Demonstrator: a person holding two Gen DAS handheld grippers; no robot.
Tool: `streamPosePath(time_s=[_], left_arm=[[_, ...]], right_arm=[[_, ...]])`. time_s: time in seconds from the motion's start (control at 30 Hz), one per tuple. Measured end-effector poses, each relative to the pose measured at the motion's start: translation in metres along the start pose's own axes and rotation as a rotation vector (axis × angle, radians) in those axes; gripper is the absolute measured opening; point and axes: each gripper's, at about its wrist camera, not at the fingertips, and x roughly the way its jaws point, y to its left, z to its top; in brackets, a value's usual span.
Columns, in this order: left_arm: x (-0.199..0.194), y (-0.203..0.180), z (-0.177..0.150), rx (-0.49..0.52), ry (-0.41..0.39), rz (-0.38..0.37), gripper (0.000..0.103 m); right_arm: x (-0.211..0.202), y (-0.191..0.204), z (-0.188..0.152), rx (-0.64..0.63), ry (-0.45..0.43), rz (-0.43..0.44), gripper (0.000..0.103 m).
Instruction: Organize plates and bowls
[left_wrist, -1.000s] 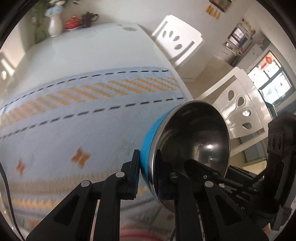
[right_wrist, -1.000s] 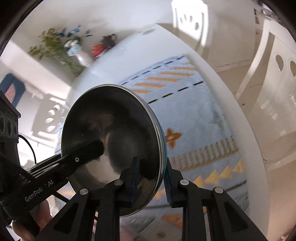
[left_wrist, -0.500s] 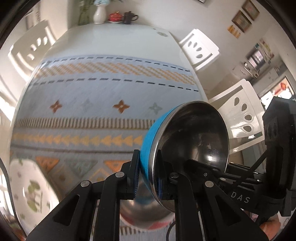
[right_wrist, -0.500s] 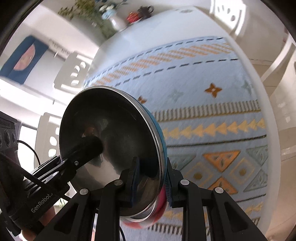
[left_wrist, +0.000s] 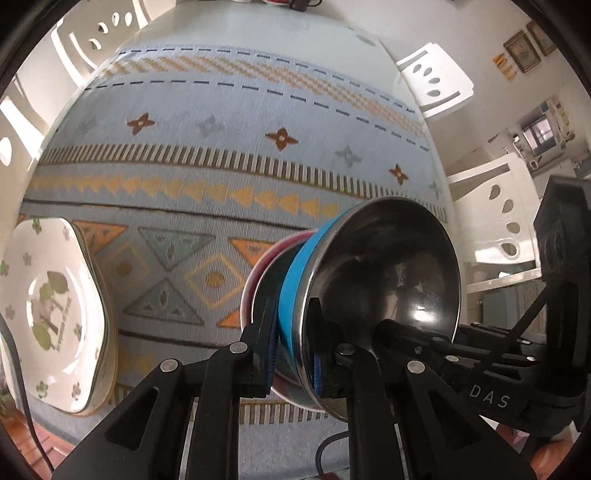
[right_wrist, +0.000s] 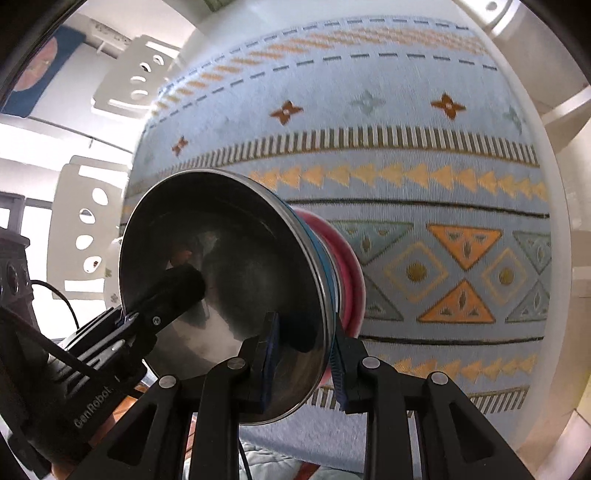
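Both grippers hold one blue bowl with a steel inside (left_wrist: 384, 280), each shut on its rim. My left gripper (left_wrist: 291, 354) grips the near rim in the left wrist view. My right gripper (right_wrist: 301, 358) grips the rim of the same blue bowl (right_wrist: 221, 280) in the right wrist view. A pink bowl (left_wrist: 269, 254) sits right under the blue one, on the tablecloth, also seen in the right wrist view (right_wrist: 347, 258). I cannot tell whether the two bowls touch. A white flowered plate (left_wrist: 55, 310) lies at the left on the cloth.
A light blue patterned tablecloth (left_wrist: 221, 155) covers the white table (left_wrist: 258, 29). White chairs stand around the table, one at the far right (left_wrist: 436, 81) and one at the left (right_wrist: 88, 229). The table's right edge (right_wrist: 561, 229) is close to the bowls.
Both grippers have come down toward the near part of the table with the blue bowl. The pink bowl now shows right under it, and the white plate has come fully into view.
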Motion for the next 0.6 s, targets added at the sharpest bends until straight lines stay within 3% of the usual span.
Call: streamPosePath(time_s=[0.47, 0.6], left_arm=[[0.012, 0.015, -0.007, -0.017, 0.059, -0.005, 0.023], [-0.004, 0.021, -0.007, 0.017, -0.004, 0.036, 0.027]], right_arm=[[0.005, -0.003, -0.007, 0.014, 0.044, -0.031, 0.026], [-0.002, -0.005, -0.007, 0.024, 0.035, -0.017, 0.026]])
